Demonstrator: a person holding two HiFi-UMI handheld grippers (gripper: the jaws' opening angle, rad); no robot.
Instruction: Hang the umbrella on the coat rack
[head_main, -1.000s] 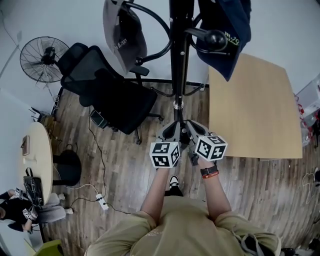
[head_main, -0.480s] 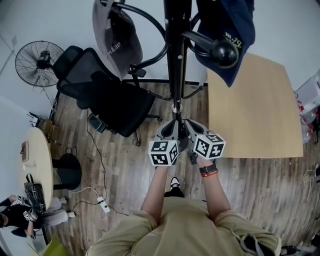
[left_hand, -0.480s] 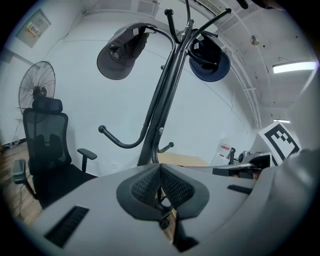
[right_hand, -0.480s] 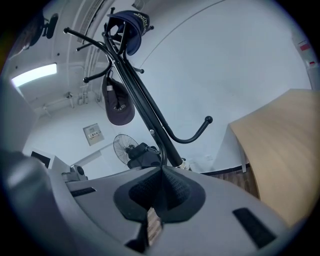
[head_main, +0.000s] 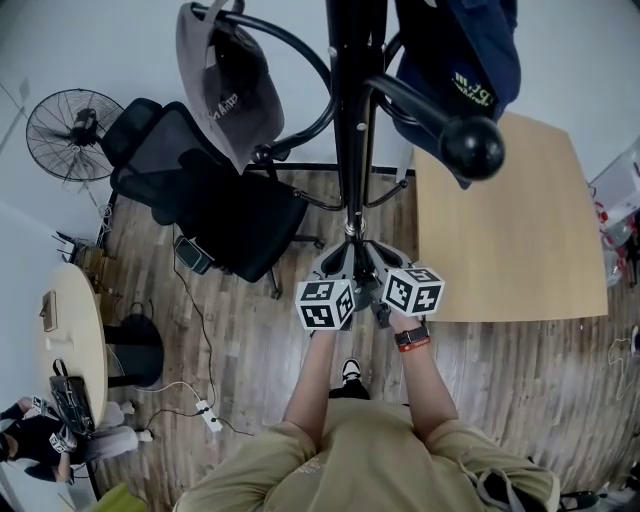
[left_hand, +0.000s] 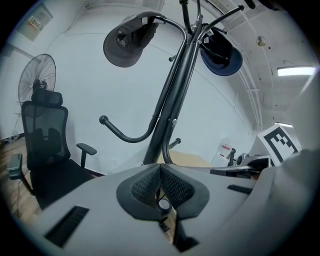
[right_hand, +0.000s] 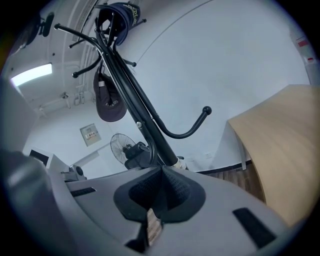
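A black chair (head_main: 215, 195) and a fan (head_main: 68, 135) stand at upper left, with a wooden tabletop (head_main: 510, 230) at right. The black coat rack (head_main: 350, 120) rises at top centre, its pole just ahead of both grippers. It carries a grey cap (head_main: 225, 95) on the left and a navy cap (head_main: 460, 70) on the right. The left gripper (left_hand: 160, 182) and right gripper (right_hand: 162, 187) sit side by side, each with its jaws pressed together on nothing.

Straight ahead, blocked by coat rack pole (head_main: 355, 120). Higher up, cluttered by grey cap (head_main: 225, 85) left, navy cap (head_main: 460, 60) right. Open beneath: bare left lower hook (left_hand: 131, 140), bare right lower hook (right_hand: 180, 136). Hemmed by office chair (head_main: 215, 195) left, worktop (head_main: 510, 220) right.
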